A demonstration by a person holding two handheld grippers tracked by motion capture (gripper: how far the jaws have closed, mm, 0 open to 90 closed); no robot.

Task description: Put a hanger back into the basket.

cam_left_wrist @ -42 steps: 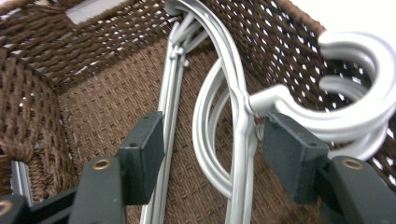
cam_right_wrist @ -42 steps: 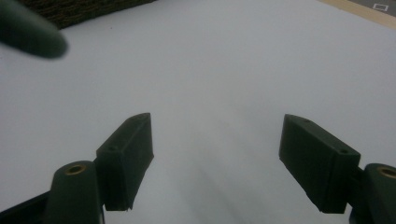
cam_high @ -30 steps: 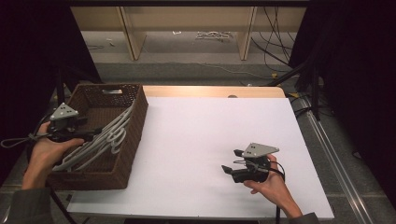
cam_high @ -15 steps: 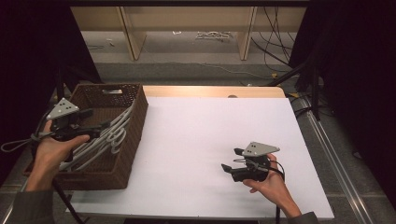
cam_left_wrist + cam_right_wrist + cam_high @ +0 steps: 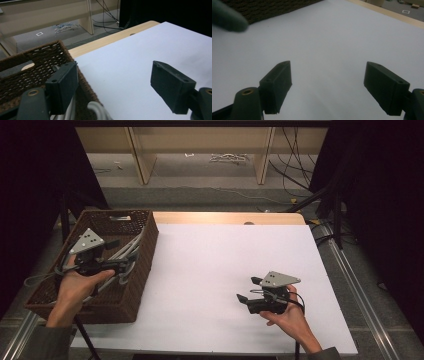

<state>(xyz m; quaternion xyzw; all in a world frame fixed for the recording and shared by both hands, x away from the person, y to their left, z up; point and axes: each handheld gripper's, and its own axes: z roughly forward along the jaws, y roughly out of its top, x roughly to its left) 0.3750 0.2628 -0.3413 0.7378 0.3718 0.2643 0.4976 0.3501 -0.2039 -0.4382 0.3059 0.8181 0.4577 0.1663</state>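
Note:
A brown wicker basket [image 5: 146,251] stands at the table's left edge with pale grey plastic hangers [image 5: 131,251] lying in it. My left gripper [image 5: 120,256] hovers over the basket's right side and points toward the white table top. Its jaws have just been opening and stand open with nothing between them. In the left gripper view the gripper [image 5: 115,85] straddles the basket's rim [image 5: 62,48], and a hanger [image 5: 98,108] lies just below. My right gripper [image 5: 247,289] sits low over the white surface at the front right. Its jaws have also just been opening, and the gripper [image 5: 328,85] is open and empty.
A white sheet [image 5: 225,270] covers the table top, with a wooden strip [image 5: 225,218] along the far edge. Beyond it are a grey floor, wooden shelf legs [image 5: 142,155] and cables [image 5: 295,150]. Dark curtains stand on both sides. The basket's wall [image 5: 274,7] lies ahead of the right gripper.
My left hand has moved right and slightly up over the basket, away from the hangers, and its jaws have spread. The right hand has stayed put.

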